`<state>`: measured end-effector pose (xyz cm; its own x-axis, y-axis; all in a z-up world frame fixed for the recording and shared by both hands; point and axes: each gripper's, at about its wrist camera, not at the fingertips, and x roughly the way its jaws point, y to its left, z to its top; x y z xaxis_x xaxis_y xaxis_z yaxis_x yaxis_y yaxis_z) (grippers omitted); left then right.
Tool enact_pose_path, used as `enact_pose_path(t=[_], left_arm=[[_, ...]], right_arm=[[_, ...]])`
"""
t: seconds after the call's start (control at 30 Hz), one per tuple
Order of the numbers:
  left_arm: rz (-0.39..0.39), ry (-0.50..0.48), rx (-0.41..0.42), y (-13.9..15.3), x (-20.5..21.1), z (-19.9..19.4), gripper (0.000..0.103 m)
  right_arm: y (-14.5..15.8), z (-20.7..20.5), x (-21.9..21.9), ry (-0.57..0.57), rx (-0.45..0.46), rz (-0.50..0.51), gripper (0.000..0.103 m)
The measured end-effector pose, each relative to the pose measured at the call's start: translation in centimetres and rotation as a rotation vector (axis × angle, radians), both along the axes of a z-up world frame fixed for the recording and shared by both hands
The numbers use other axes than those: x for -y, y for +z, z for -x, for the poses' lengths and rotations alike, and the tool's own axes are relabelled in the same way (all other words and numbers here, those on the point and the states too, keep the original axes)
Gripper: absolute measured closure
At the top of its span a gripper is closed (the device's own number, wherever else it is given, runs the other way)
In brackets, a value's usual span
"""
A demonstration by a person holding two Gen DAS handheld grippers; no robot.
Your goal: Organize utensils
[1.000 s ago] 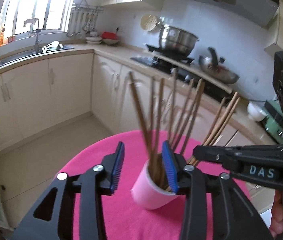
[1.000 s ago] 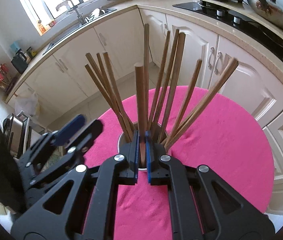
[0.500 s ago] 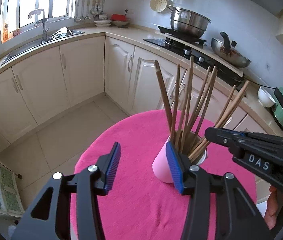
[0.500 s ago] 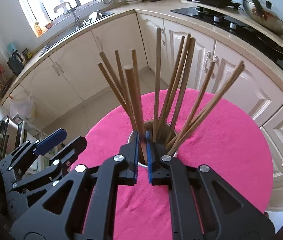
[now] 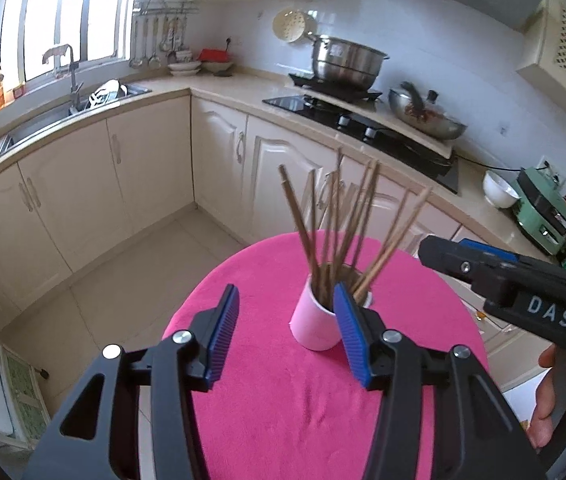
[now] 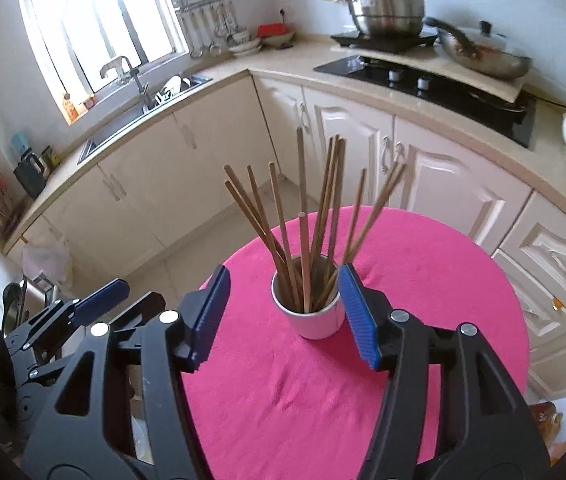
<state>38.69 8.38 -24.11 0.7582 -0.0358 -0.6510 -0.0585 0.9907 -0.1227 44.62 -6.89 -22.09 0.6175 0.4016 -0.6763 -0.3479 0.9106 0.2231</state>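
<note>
A: Wooden chopsticks (image 6: pixel 303 240) all upright in white cup (image 6: pixel 315 320), mid pink-clothed round table (image 6: pixel 423 280)?

B: Yes. My left tongs (image 5: pixel 285 334) and right tongs (image 6: pixel 283 312) wide open, empty. Stowing looks done; next I'd back off.

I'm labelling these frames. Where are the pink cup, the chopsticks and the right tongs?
pink cup (image 5: pixel 315 326): left wrist view, outer wall.
chopsticks (image 6: pixel 303 200): right wrist view, mid-shaft of one upright stick.
right tongs (image 6: pixel 283 312): right wrist view, midway between open tips.

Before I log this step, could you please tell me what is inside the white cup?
The white round cup holds a bundle of brown wooden chopsticks fanning upward; its wall hides their lower tips.
</note>
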Motion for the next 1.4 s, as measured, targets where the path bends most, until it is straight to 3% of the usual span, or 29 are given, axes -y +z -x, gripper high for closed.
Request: enact_pose_path(t=[0.37, 0.8, 1.1, 1.4], left_arm=[[-0.047, 0.006, 0.112, 5.0, 3.9, 7.0, 0.049], [-0.107, 0.074, 0.237, 11.8, 10.0, 21.2, 0.042], [-0.125, 0.098, 0.324, 16.0, 10.3, 28.3, 0.041], [-0.160, 0.050, 0.353, 18.4, 8.0, 34.0, 0.040]], right_arm=[[4.2, 8.9, 4.7, -0.033, 0.115, 0.002, 0.044], [10.0, 22.6, 9.5, 0.014, 0.296, -0.018, 0.034], [12.6, 29.4, 10.2, -0.004, 0.361, -0.030, 0.031], [13.7, 35.7, 7.2, -0.048, 0.386, -0.064, 0.030]])
